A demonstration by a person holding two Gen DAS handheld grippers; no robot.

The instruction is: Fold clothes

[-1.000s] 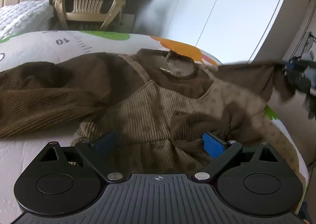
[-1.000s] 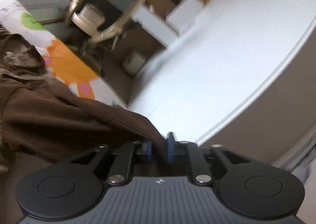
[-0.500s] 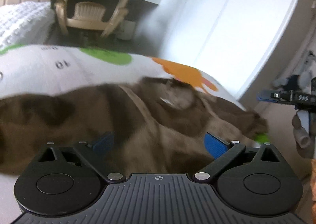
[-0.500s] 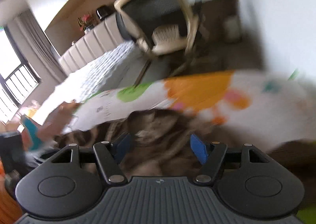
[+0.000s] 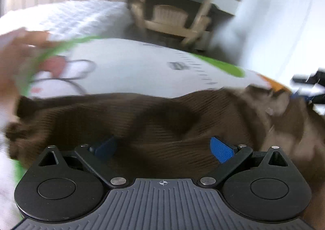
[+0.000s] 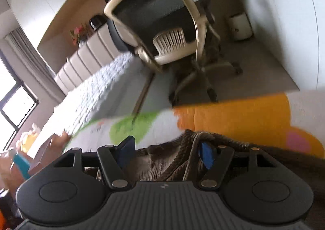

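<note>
- Left wrist view blurs the brown garment (image 5: 162,120), its right end hard to make out, spread across the printed mat (image 5: 132,67).
- Left gripper (image 5: 163,148) angles down over the garment, jaws wide apart, holding nothing.
- Right gripper (image 6: 165,152) tilts over the garment's collar, jaws apart, gripping nothing.

Your left wrist view looks down close over the brown garment (image 5: 154,120), your right tilts at its collar; both share the office chair (image 6: 162,27) beyond.

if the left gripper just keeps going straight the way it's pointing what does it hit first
Most likely the brown ribbed garment. The left gripper has its jaws open and angled down over that fabric, which fills the gap between its fingers. Depth is unclear in the blurred frame, but nothing else shows in the way.
</note>
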